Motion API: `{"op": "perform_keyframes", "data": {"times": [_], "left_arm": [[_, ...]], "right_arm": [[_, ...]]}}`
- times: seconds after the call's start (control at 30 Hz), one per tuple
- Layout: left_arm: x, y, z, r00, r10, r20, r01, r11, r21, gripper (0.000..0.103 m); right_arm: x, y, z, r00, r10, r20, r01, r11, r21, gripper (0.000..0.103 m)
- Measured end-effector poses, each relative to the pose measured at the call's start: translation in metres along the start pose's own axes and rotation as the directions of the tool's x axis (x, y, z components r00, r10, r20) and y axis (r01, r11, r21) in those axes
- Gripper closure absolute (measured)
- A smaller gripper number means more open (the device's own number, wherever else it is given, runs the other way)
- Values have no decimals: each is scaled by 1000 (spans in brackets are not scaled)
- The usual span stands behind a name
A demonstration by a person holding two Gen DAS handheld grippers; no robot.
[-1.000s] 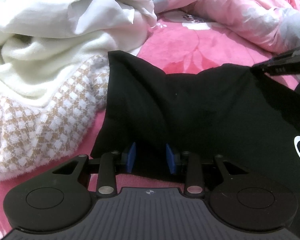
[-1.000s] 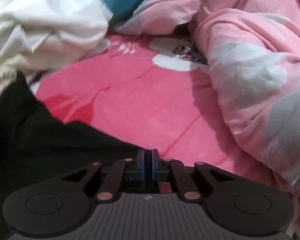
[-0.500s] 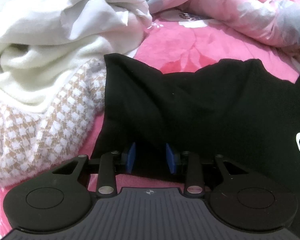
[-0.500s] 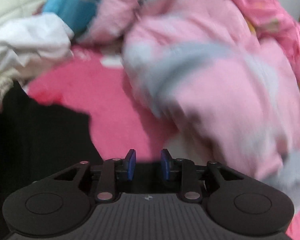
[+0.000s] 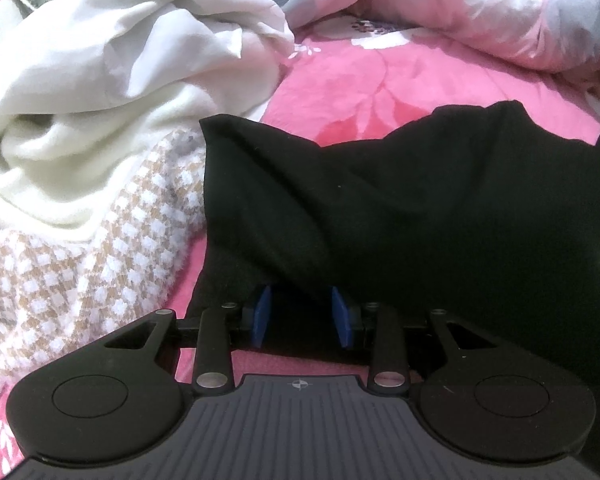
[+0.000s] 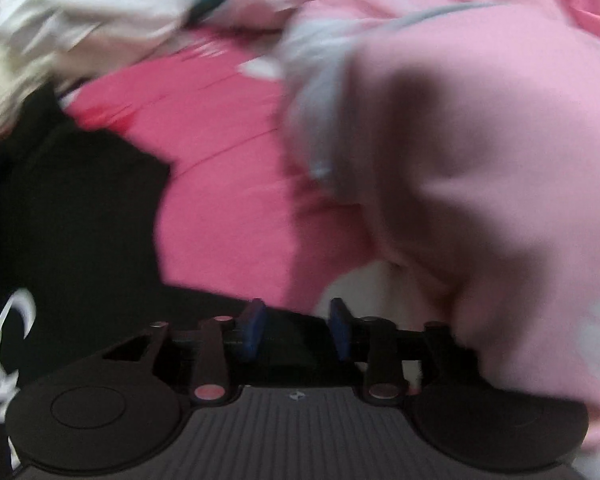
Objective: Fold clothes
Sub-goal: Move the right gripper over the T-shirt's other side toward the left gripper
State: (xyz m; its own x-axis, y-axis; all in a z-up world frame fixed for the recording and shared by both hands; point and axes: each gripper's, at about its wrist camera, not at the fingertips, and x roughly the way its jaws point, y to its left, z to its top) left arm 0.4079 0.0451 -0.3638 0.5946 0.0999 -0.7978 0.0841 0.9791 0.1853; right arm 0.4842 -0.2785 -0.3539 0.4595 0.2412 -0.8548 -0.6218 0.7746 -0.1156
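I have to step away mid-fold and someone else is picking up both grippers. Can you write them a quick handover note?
Left gripper: part open, a fold of the black garment bunched between its fingers; whether they press on it is unclear.
Right gripper: jaws opening, nothing gripped, at the garment's edge by the pink quilt.
The garment lies on the pink bedsheet, white print up; white and checked clothes are piled beside it.
Done: garment laid out, one part turned over.
Left: finish folding it, then the pile.
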Motion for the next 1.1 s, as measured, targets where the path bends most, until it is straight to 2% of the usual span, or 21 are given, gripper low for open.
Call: {"op": "perform_keyframes", "data": {"times": [0.17, 0.37, 0.43, 0.47, 0.53, 0.57, 0.6, 0.7, 0.73, 0.83, 0.93, 1.0, 1.1], "left_arm": [[0, -5, 1, 1000, 20, -2, -20, 999, 31, 69], [-6, -8, 3, 999, 42, 0, -42, 997, 58, 70], [-17, -9, 5, 998, 61, 26, -63, 996, 67, 70], [-25, -11, 7, 996, 74, 47, -77, 994, 74, 70], [-44, -15, 12, 990, 93, 102, -102, 991, 84, 70], [-51, -18, 16, 989, 86, 120, -96, 992, 79, 70], [-55, -21, 22, 989, 63, 132, -73, 995, 70, 69], [-47, -42, 47, 987, -47, 152, 38, 997, 63, 69], [-39, -51, 56, 986, -80, 145, 70, 995, 71, 69], [-11, -75, 82, 977, -175, 121, 166, 983, 80, 69], [14, -89, 102, 960, -258, 111, 254, 966, 55, 68], [27, -94, 110, 956, -276, 96, 273, 961, 43, 68], [36, -103, 111, 961, -264, 87, 257, 963, 80, 68]], "right_arm": [[9, 11, 7, 998, 52, -42, -59, 981, -183, 59], [20, 6, 12, 991, 109, -83, -125, 969, -213, 56], [21, 5, 12, 990, 106, -94, -124, 971, -205, 57], [18, 7, 9, 990, 97, -99, -115, 972, -202, 61], [15, 10, 8, 992, 81, -98, -100, 973, -206, 77], [12, 11, 6, 993, 71, -94, -90, 973, -211, 92], [11, 14, 4, 995, 55, -88, -73, 973, -220, 101], [4, 16, -2, 999, 10, -34, -17, 976, -218, 103], [1, 16, -4, 999, -35, -2, 34, 976, -215, 103], [-6, 14, -12, 982, -173, 78, 183, 972, -145, 103], [-4, 13, -22, 958, -268, 101, 275, 959, -68, 103], [1, 15, -27, 942, -316, 108, 321, 946, -31, 103], [-1, 11, -29, 918, -372, 138, 370, 928, 38, 103]]}}
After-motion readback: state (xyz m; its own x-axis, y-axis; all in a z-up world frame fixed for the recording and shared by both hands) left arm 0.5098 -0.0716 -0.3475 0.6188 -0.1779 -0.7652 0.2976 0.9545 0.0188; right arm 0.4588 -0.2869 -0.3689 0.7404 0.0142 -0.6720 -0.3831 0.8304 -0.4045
